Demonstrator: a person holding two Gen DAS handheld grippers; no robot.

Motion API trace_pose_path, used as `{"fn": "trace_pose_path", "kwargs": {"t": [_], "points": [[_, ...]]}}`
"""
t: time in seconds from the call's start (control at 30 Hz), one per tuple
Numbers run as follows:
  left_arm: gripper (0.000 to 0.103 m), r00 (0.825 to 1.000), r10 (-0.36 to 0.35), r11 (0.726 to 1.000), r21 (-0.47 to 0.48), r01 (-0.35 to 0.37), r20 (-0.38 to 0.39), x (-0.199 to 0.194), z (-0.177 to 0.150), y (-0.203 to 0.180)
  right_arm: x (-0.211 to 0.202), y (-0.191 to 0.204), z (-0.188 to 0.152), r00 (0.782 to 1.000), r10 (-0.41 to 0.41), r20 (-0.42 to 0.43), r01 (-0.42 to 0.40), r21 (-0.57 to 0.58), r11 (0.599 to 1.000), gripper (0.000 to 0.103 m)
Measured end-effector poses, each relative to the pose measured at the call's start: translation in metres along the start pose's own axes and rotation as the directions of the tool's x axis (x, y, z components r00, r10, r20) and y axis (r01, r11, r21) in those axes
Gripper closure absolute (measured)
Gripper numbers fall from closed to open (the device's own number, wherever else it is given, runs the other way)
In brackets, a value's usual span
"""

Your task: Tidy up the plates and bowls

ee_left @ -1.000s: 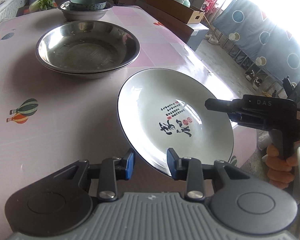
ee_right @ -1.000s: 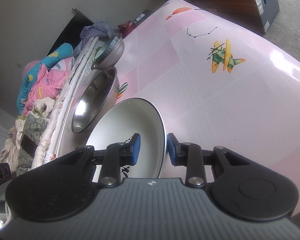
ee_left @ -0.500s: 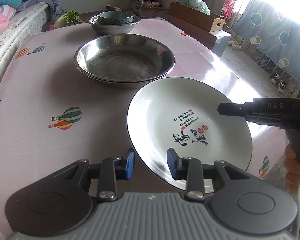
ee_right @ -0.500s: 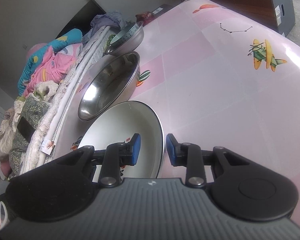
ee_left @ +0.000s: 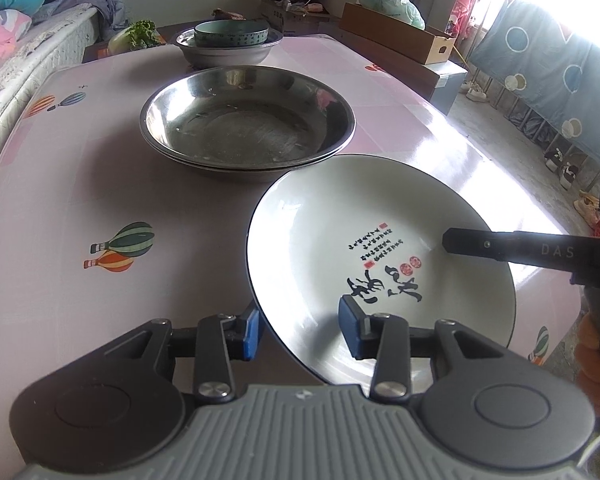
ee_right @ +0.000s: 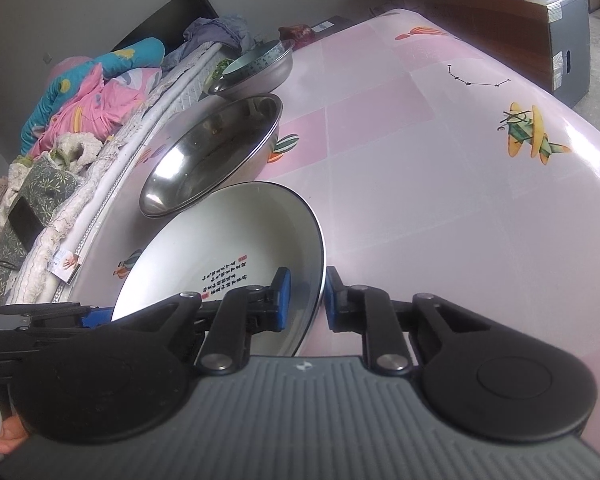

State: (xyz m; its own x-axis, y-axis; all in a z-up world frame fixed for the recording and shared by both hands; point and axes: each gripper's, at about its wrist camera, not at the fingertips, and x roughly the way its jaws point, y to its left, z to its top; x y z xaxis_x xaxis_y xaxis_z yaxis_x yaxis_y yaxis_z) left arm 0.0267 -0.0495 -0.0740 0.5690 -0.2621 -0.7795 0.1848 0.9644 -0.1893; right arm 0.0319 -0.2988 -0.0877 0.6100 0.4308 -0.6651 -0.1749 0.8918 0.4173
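A white plate [ee_left: 364,236] with a dark rim and black calligraphy is held tilted above the pink table [ee_left: 100,184]. My left gripper [ee_left: 298,330] is shut on its near rim. My right gripper [ee_right: 303,300] is shut on its opposite rim; the plate also shows in the right wrist view [ee_right: 228,252]. A stack of wide steel bowls [ee_left: 246,122] sits just beyond the plate, also seen in the right wrist view [ee_right: 212,156]. Farther back, a teal bowl [ee_left: 231,33] sits inside another steel bowl [ee_left: 228,50].
A bed with bedding and clothes [ee_right: 80,104] runs along the table's left side. A cardboard box [ee_left: 396,36] and a cabinet stand past the table's far right corner. A lettuce [ee_left: 138,36] lies behind the far bowls.
Both grippers have carried the plate toward the stack of steel bowls, which now lies closer. The plate's far rim now reaches the stack's near edge.
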Motion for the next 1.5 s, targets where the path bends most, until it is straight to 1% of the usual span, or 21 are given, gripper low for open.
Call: {"fn": "trace_pose_path", "kwargs": {"t": [0.07, 0.13, 0.2, 0.27, 0.33, 0.43, 0.5, 0.6, 0.8, 0.97, 1.07, 1.17, 1.27, 1.37, 1.5], "points": [[0.058, 1.0, -0.007, 1.0, 0.007, 0.007, 0.002, 0.001, 0.001, -0.001, 0.001, -0.002, 0.001, 1.0, 0.009, 0.001, -0.009, 0.004, 1.0, 0.086], [0.051, 1.0, -0.005, 1.0, 0.024, 0.005, 0.005, 0.002, 0.001, -0.004, 0.001, -0.004, 0.0, 1.0, 0.016, 0.003, -0.016, 0.006, 1.0, 0.087], [0.049, 1.0, 0.002, 1.0, 0.028, -0.003, 0.01, 0.004, 0.001, -0.006, 0.001, -0.005, 0.001, 1.0, 0.023, 0.005, -0.023, 0.015, 1.0, 0.087], [0.05, 1.0, 0.007, 1.0, 0.015, -0.007, 0.007, 0.003, 0.002, -0.007, 0.002, -0.007, 0.001, 1.0, 0.029, 0.006, -0.029, 0.027, 0.999, 0.087], [0.053, 1.0, 0.0, 1.0, 0.007, 0.0, -0.001, 0.001, 0.0, -0.008, 0.002, -0.01, 0.002, 1.0, 0.03, 0.009, -0.03, 0.034, 0.999, 0.086], [0.053, 1.0, -0.022, 0.999, 0.024, 0.022, -0.012, -0.004, -0.006, -0.013, 0.002, -0.012, 0.004, 1.0, 0.022, 0.016, -0.022, 0.039, 0.999, 0.086], [0.053, 1.0, -0.021, 0.999, 0.035, 0.021, -0.008, -0.004, -0.008, -0.015, 0.003, -0.014, 0.006, 1.0, 0.024, 0.015, -0.025, 0.048, 0.999, 0.086], [0.053, 1.0, -0.029, 0.999, 0.02, 0.029, -0.006, -0.002, -0.005, -0.012, 0.001, -0.014, 0.006, 1.0, 0.021, 0.014, -0.022, 0.049, 0.999, 0.086], [0.052, 1.0, -0.011, 1.0, 0.029, 0.011, -0.007, 0.003, 0.0, -0.011, -0.005, -0.012, 0.002, 1.0, -0.004, 0.014, 0.004, 0.031, 1.0, 0.085], [0.052, 1.0, -0.006, 1.0, 0.029, 0.006, 0.002, 0.006, 0.002, -0.012, -0.004, -0.011, -0.002, 1.0, 0.014, 0.022, -0.015, 0.03, 0.999, 0.086], [0.051, 1.0, 0.001, 1.0, 0.027, -0.001, 0.008, 0.006, 0.001, -0.013, -0.003, -0.01, -0.004, 0.999, 0.008, 0.035, -0.009, 0.025, 1.0, 0.085], [0.052, 1.0, 0.013, 1.0, 0.027, -0.013, 0.013, 0.005, 0.001, -0.014, -0.004, -0.01, -0.004, 0.999, 0.018, 0.04, -0.02, 0.03, 0.999, 0.083], [0.052, 1.0, 0.009, 1.0, 0.024, -0.01, 0.01, 0.003, 0.0, -0.012, -0.006, -0.007, -0.007, 0.999, 0.016, 0.035, -0.016, 0.007, 1.0, 0.082], [0.052, 1.0, 0.013, 1.0, 0.024, -0.013, 0.013, 0.004, 0.0, -0.012, -0.007, -0.008, -0.007, 0.999, 0.02, 0.037, -0.021, 0.012, 1.0, 0.083], [0.051, 1.0, 0.021, 0.999, 0.029, -0.022, 0.021, 0.005, 0.0, -0.014, -0.005, -0.006, -0.007, 0.999, 0.008, 0.05, -0.008, 0.004, 1.0, 0.083]]}}
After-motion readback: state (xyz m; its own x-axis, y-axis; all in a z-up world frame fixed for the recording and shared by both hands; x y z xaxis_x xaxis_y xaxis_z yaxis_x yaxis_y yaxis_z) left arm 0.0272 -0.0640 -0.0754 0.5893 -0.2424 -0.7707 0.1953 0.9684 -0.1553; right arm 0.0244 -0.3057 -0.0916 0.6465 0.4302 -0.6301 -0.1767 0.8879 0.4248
